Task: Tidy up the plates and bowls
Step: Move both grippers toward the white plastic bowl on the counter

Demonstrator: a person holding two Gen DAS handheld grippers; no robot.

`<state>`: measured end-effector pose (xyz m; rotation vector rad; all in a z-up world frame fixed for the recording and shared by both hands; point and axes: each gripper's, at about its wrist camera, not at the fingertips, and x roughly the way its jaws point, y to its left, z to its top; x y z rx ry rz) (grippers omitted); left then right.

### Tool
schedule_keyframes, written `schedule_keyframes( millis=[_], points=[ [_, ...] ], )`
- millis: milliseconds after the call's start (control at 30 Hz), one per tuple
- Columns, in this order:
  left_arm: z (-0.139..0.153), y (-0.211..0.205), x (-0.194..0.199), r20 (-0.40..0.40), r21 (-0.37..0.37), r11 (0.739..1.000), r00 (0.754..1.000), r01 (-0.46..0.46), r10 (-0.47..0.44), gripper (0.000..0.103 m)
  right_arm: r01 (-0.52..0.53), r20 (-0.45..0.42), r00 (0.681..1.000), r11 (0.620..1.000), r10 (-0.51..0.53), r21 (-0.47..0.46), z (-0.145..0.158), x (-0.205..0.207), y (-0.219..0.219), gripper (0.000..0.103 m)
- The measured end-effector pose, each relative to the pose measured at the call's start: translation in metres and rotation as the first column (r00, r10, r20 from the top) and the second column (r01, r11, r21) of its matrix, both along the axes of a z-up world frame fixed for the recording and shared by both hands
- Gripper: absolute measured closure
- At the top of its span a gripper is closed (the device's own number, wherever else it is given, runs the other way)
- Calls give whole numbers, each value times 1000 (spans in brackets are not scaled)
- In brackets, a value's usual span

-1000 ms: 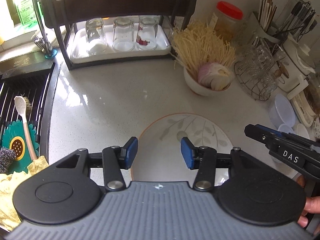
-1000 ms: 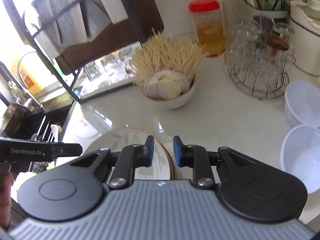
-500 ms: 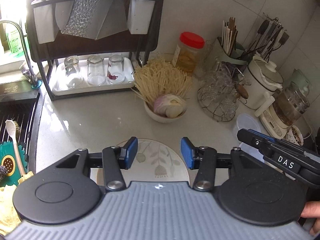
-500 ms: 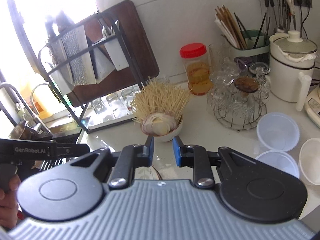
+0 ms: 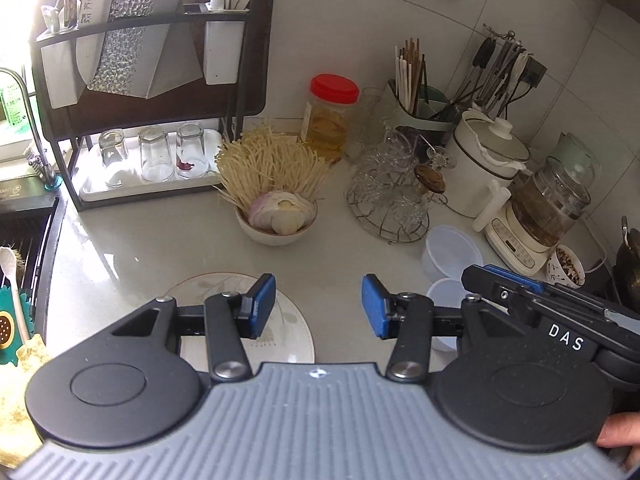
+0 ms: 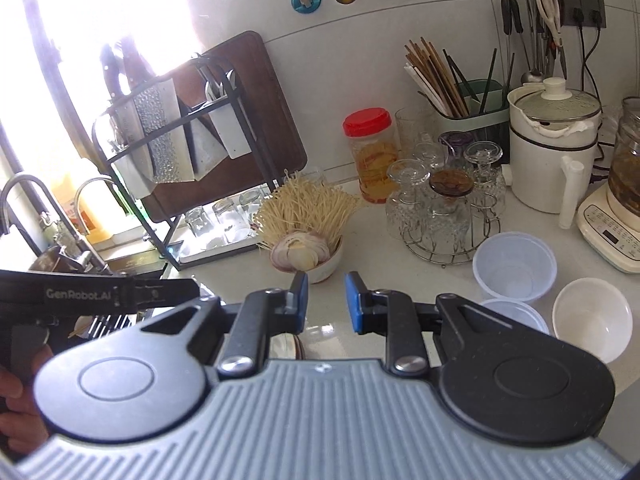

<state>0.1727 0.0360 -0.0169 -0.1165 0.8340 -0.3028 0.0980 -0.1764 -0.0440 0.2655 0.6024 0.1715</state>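
Note:
A white plate with a leaf pattern [image 5: 288,320] lies flat on the pale counter, below and a little left of my left gripper [image 5: 319,304], which hangs well above it. Its jaws are open and hold nothing. My right gripper [image 6: 326,300] is also raised over the counter, its blue pads a narrow gap apart with nothing between them. In the right wrist view only a sliver of the plate [image 6: 286,346] shows under its left finger. Two translucent plastic bowls [image 6: 514,266] [image 6: 516,314] and a white bowl [image 6: 592,318] stand to the right.
A bowl of noodles and sliced onion [image 5: 276,232] stands mid-counter. Behind it are a black dish rack with upturned glasses [image 5: 152,156], a red-lidded jar [image 5: 332,120], a wire stand of glass cups [image 5: 394,200], a white pot [image 5: 484,160] and a cooker [image 5: 540,216]. The sink [image 5: 24,240] lies left.
Both grippers have risen and drawn back from the plate, which now looks smaller and lower in view. More of the counter and wall shows. Neither jaw opening has changed.

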Motion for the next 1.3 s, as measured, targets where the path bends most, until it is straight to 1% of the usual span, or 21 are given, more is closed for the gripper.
schedule_keyframes(
  millis=[233, 367, 533, 667, 733, 833, 900, 967, 1100, 1167, 1233, 1300],
  points=[
    [-5, -15, -10, -2, -4, 998, 998, 61, -61, 49, 62, 2, 998, 998, -62, -10, -1, -16, -12, 78],
    [-10, -17, -7, 2, 1, 994, 994, 107, -107, 49, 113, -5, 994, 994, -113, -8, -5, -24, -14, 78],
    [-19, -15, 2, -20, -18, 986, 986, 164, -164, 49, 178, -40, 983, 984, -177, 22, -10, -31, -16, 78],
    [-25, -14, 8, -35, -35, 977, 977, 210, -211, 49, 214, -46, 976, 977, -215, -11, -14, -34, -10, 78],
    [-31, -14, 11, -44, -44, 972, 971, 232, -234, 49, 248, -69, 967, 969, -246, 12, -18, -34, -12, 78],
    [-41, -15, 18, -67, -41, 968, 966, 246, -248, 49, 293, -108, 951, 956, -290, 7, -28, -35, -16, 78],
    [-48, -16, 23, -88, -42, 970, 966, 240, -243, 49, 308, -131, 944, 951, -304, 13, -34, -37, -23, 78],
    [-55, -17, 28, -105, -65, 970, 965, 236, -242, 49, 329, -160, 933, 944, -322, 16, -41, -38, -33, 78],
    [-65, -29, 33, -94, -55, 966, 962, 253, -257, 49, 375, -195, 911, 927, -364, 25, -58, -44, -59, 78],
    [-72, -39, 36, -95, -61, 963, 959, 262, -267, 49, 369, -201, 912, 929, -359, 17, -65, -42, -71, 78],
    [-81, -51, 41, -106, -70, 962, 957, 263, -269, 49, 363, -230, 908, 932, -351, 13, -71, -38, -85, 78],
    [-90, -62, 47, -134, -94, 961, 954, 259, -269, 49, 358, -237, 909, 934, -343, 20, -75, -34, -99, 78]
  ],
)
